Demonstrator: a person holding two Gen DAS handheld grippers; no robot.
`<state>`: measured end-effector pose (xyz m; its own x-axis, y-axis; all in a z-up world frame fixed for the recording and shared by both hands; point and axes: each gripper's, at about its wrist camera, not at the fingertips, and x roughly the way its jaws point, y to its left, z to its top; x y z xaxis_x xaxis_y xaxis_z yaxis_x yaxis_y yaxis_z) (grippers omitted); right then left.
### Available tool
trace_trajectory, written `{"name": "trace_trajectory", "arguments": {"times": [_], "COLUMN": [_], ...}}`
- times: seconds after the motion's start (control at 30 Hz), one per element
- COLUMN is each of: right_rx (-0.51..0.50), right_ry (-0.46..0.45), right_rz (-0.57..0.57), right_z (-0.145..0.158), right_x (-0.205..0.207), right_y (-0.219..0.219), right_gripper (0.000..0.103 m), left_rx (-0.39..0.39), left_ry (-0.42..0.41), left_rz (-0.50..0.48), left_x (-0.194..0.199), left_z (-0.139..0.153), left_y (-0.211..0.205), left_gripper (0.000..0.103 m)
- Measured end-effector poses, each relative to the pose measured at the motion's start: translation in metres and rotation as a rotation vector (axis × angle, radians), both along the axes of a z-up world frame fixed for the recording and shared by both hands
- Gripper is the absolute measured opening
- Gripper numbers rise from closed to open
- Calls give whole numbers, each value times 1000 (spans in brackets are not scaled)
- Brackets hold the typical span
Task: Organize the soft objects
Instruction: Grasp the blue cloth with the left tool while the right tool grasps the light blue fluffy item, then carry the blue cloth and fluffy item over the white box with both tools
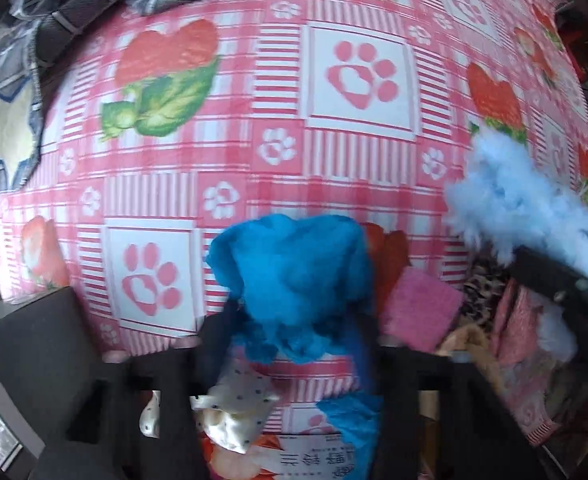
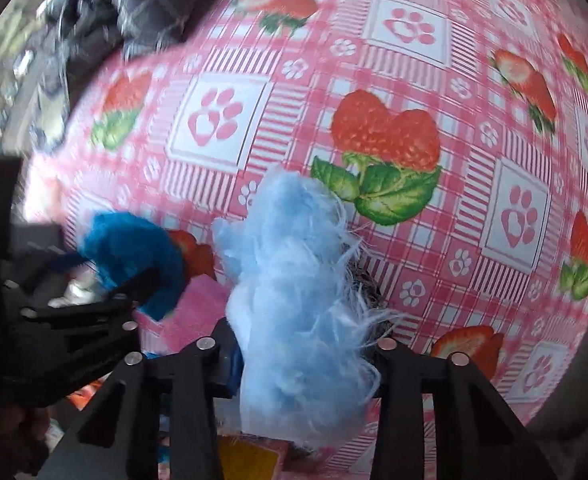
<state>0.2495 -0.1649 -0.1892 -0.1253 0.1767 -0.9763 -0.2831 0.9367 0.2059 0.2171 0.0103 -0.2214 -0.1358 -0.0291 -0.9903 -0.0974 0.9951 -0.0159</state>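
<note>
The left gripper (image 1: 294, 336) has its fingers clamped on a deep blue fluffy piece (image 1: 294, 272), and the right gripper (image 2: 298, 352) has its fingers clamped on a pale blue fluffy piece (image 2: 294, 280); both are held above the strawberry-print blanket (image 1: 254, 120), near the heap of soft scraps (image 1: 422, 308) at its near edge. To do this well, carry each tuft clear of the heap before releasing, so loose fibres do not snag. The surface under the blanket is probably a bed, though blur makes that unsure.

Soft even daylight; heavy fisheye bulge; motion blur at edges.
</note>
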Motion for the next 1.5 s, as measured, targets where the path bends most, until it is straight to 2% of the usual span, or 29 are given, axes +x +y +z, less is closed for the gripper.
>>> {"name": "trace_trajectory", "arguments": {"times": [0.07,0.1,0.17,0.23,0.43,0.6,0.63,0.97,1.5], "right_rx": [85,111,174,196,248,259,261,260,249], "right_ry": [16,18,12,-11,-53,-61,-64,-110,-149], "right_rz": [-90,-117,-176,-207,-297,-324,-327,-352,-426], "right_z": [9,12,24,35,64,75,79,112,141], "right_x": [3,4,4,3,-9,-21,-25,-73,-148], "right_y": [-22,-29,-48,-60,-83,-80,-79,-79,-82], "right_gripper": [39,35,35,35,36,36,36,36,36], "left_rx": [1,-7,4,21,39,50,46,35,3], "left_ry": [-25,-50,-93,-149,-241,-292,-297,-335,-342], "left_rz": [6,15,19,15,3,-48,-54,-154,-307], "left_x": [3,4,4,5,-1,-29,-38,-96,-173], "left_z": [4,10,22,38,75,96,100,139,164], "left_y": [-12,-12,-11,-11,-15,-6,2,-7,-21], "left_gripper": [32,31,30,30,30,30,30,31,31]}}
